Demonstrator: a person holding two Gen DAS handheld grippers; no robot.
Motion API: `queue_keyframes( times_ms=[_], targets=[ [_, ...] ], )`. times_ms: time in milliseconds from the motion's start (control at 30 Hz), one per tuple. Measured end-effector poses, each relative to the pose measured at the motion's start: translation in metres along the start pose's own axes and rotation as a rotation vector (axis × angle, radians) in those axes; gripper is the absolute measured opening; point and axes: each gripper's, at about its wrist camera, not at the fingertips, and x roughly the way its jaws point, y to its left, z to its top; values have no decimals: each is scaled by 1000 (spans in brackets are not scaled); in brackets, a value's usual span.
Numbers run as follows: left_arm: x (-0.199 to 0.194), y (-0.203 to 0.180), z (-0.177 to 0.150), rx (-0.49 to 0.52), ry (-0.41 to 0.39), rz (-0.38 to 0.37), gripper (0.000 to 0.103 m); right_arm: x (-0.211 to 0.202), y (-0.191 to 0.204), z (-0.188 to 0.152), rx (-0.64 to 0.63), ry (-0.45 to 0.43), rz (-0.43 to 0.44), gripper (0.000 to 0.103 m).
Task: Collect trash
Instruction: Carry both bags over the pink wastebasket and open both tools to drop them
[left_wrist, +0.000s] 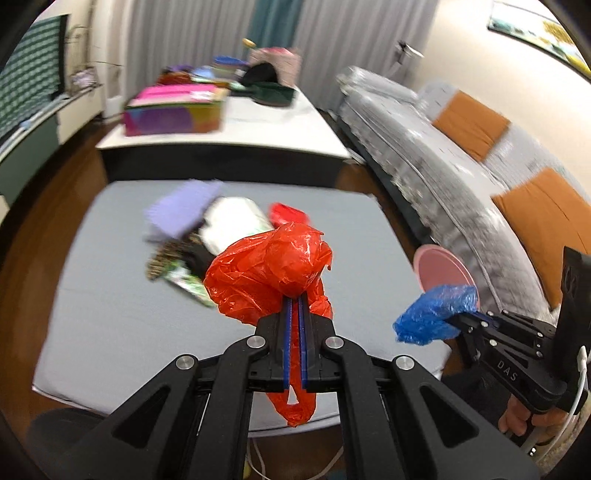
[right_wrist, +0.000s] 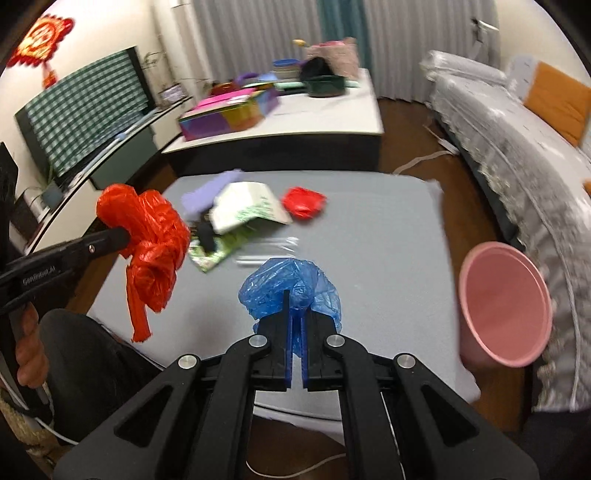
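My left gripper (left_wrist: 295, 301) is shut on a crumpled red plastic bag (left_wrist: 269, 269) and holds it above the grey table (left_wrist: 110, 295). It also shows at the left of the right wrist view, where the red bag (right_wrist: 151, 236) hangs from it. My right gripper (right_wrist: 295, 299) is shut on a crumpled blue plastic bag (right_wrist: 288, 288) above the table's near part; the blue bag also shows in the left wrist view (left_wrist: 432, 314). A pink bin (right_wrist: 506, 302) stands open beside the table's right edge. More trash lies mid-table: a white packet (right_wrist: 243, 210), a purple piece (right_wrist: 207, 195), a small red wrapper (right_wrist: 304, 203), and a green wrapper (right_wrist: 214, 251).
A covered grey sofa (right_wrist: 517, 147) with orange cushions runs along the right. A white table (right_wrist: 295, 110) behind holds a colourful box (right_wrist: 229, 114) and several other items. A checked-cover cabinet (right_wrist: 85, 114) stands at the left. The pink bin also shows in the left wrist view (left_wrist: 443, 269).
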Motion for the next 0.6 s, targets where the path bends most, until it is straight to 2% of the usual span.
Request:
queue_keyframes(
  times_ms=[233, 600],
  targets=[
    [25, -82, 7, 149, 41, -68, 3, -31, -76, -5, 124, -82, -107, 4],
    [87, -208, 45, 336, 112, -188, 3, -51, -192, 24, 280, -198, -301, 4]
  ],
)
